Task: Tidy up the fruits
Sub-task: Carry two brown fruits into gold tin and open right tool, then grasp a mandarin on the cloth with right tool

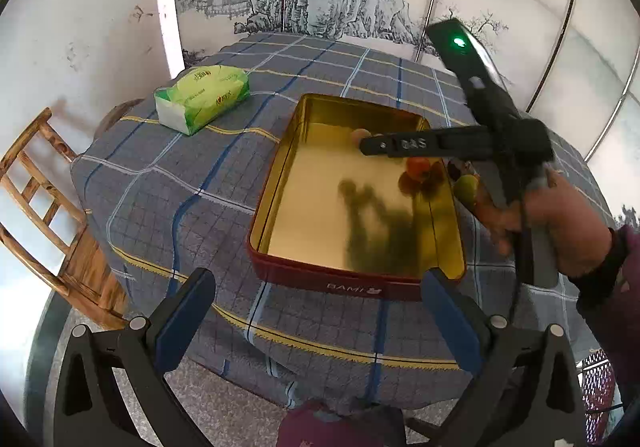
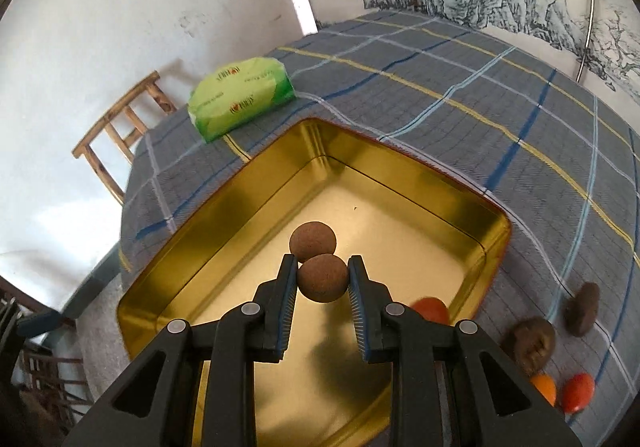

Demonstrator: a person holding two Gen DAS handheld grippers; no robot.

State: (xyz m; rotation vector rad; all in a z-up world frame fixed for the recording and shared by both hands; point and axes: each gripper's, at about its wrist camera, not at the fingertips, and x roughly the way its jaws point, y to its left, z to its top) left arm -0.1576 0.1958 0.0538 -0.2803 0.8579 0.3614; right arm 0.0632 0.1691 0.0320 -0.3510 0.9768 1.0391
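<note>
A round brown fruit (image 2: 322,278) hangs pinched above the open gold-lined tin (image 2: 224,203), mirrored in its shiny floor, while an orange-red fruit (image 2: 432,310) lies inside and darker, perhaps wrinkled, fruits (image 2: 529,343) rest outside beside it.

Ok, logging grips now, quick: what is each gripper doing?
Left gripper: open, holding nothing.
Right gripper: shut on a brown round fruit above the tin.

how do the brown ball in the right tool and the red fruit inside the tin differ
The brown ball is dull, rough and round; the red fruit is glossy, smooth and orange-red. The brown ball is clamped in the right tool above the tin; the red fruit lies loose on the tin's floor near its right wall, partly hidden behind the tool. Both are small and sit over the gold interior.
</note>
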